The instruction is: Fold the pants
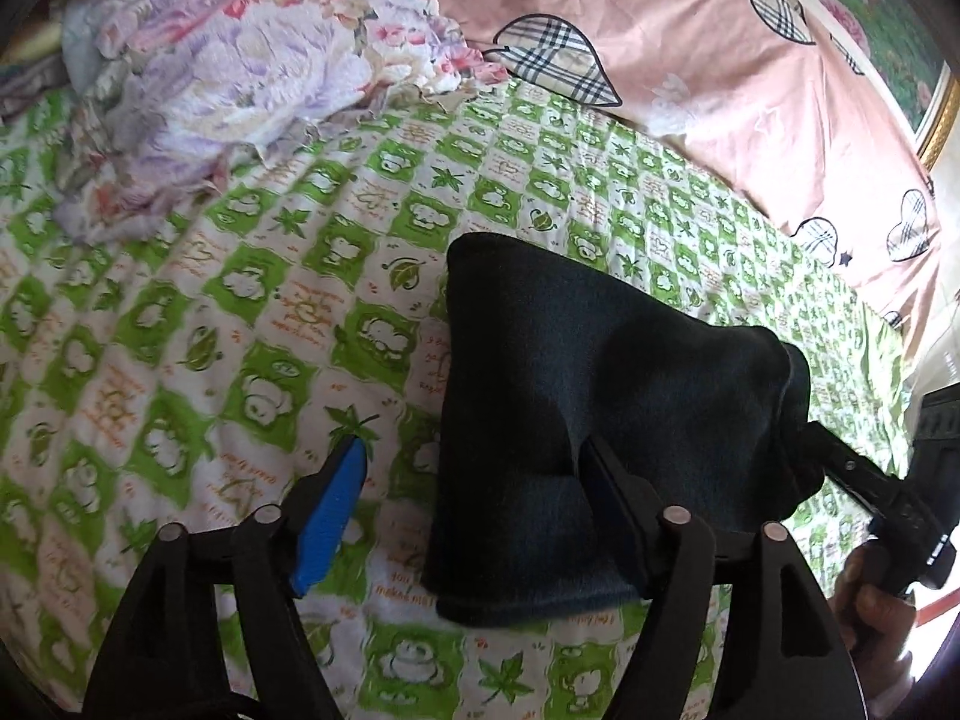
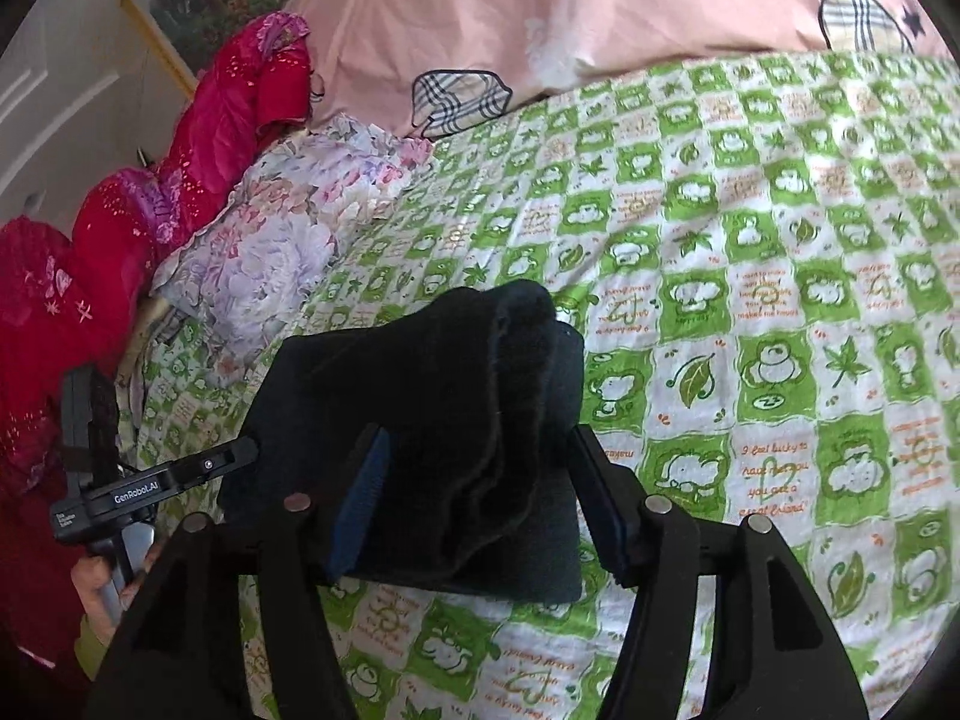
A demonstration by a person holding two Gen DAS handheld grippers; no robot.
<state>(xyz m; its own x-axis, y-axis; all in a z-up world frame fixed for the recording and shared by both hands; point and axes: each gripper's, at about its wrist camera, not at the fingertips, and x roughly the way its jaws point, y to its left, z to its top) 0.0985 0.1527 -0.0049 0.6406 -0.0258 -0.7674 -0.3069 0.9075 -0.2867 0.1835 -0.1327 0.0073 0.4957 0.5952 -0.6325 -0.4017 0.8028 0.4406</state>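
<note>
**Both grippers open over the folded pants**

Left gripper stands with its jaws spread wide: its blue-padded finger rests apart on the sheet, and the other finger lies against the pants without a pinch. Right gripper also stands with jaws parted; a bunched ridge of the cloth rises between its fingers, and whether the pads still touch it I cannot tell.

The pants lie as a dark folded bundle on the green-and-white sheet, near the bed's near edge, between the two tools. In the left view the right gripper's finger reaches the bundle's right side, with a hand behind it.

A floral quilt is heaped to the far left, well apart from the bundle. A pink pillow with plaid hearts runs along the head of the bed. Red bedding is piled beyond the quilt, by the wall. A framed picture hangs above the pillow.

Bare sheet lies open ahead of the bundle and to its right in the right view.
</note>
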